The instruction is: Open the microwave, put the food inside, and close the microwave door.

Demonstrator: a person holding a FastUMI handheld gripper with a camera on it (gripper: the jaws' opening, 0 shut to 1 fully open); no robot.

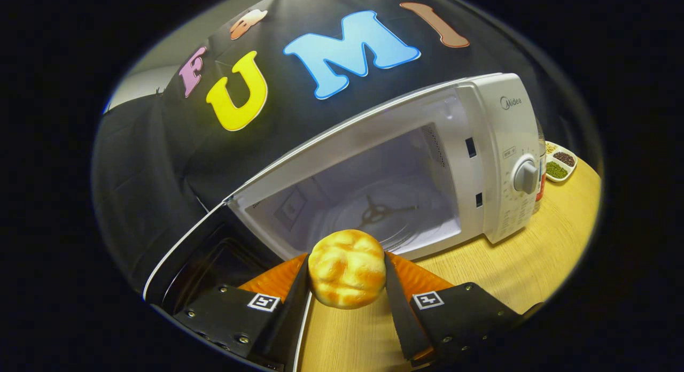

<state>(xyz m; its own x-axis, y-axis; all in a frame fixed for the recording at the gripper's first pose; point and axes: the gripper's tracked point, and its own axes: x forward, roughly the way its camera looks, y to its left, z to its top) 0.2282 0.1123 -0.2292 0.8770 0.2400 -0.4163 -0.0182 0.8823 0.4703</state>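
In the gripper view, the claw point(347, 286) is closed on a round golden bun point(347, 269) — both fingers point(293, 302) press against its sides, one on each flank, and the bun sits between them, lifted above the wooden tabletop point(534, 265).

Just beyond the bun stands a white microwave point(502, 147) with its door point(208, 254) swung fully open to the left of the fingers; the dark inner face of the door lies close beside the left finger. The cavity is lit and pale, and a glass turntable point(390, 217) with its three-armed hub shows on the cavity floor, straight ahead of the bun. The bun is in front of the opening's lower lip, not yet inside.

On the microwave's right-hand panel sits a grey round knob point(526, 177). Behind the microwave, toward the far right corner of the tabletop, lies a small divided dish point(561, 163) — its compartments hold dark and green grains.
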